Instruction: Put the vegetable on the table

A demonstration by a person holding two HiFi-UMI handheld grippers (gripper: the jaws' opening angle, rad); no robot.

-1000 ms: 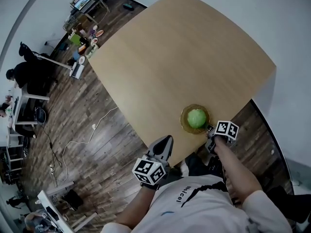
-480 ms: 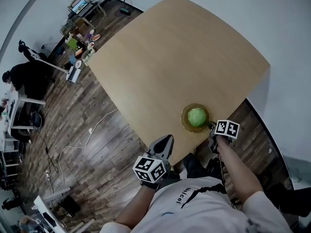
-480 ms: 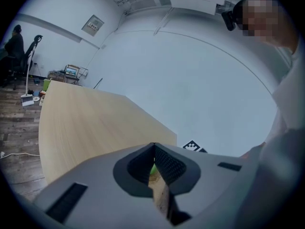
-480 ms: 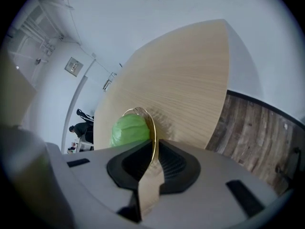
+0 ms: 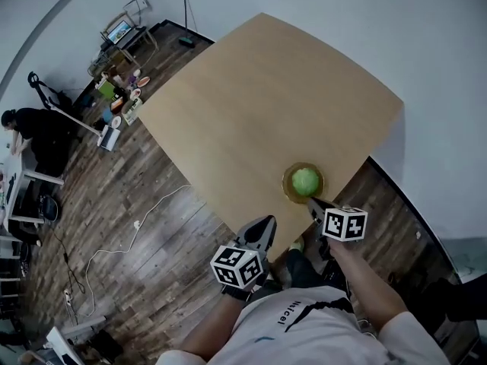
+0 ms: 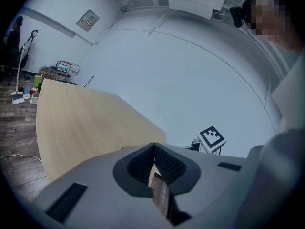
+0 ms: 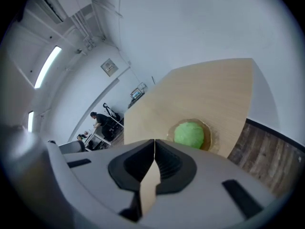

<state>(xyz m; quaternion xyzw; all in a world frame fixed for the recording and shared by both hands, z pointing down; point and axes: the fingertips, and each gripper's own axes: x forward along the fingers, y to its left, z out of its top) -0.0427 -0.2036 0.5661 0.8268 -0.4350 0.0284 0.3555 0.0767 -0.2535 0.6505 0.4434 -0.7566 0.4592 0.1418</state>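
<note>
In the right gripper view, the right gripper [image 7: 154, 143] has its two jaws pressed together at the tips with nothing between them. The left gripper [image 6: 153, 148] shows the same in its own view, jaws closed and empty. In the head view, the right gripper [image 5: 315, 205] sits low and right of centre, its tips pointing up the frame at the dish [image 5: 289, 187] and just short of its rim. The left gripper [image 5: 262, 230] hangs at the lower middle, at the table [image 5: 266, 97] edge and apart from the dish.

By my reading, nothing of the task is done. The vegetable [image 5: 305, 181] lies in the dish, untouched, and the grasp, the lift and the setting down on bare wood are all left to do.

The vegetable is a round, pale green ball, like a small cabbage or lettuce head, with a slightly rough surface in the right gripper view [image 7: 189, 133]. It fills most of the shallow amber dish [image 7: 212, 138], whose wavy rim shows around it. The dish stands near the table's edge, in the lower right part of the tabletop in the head view.
</note>
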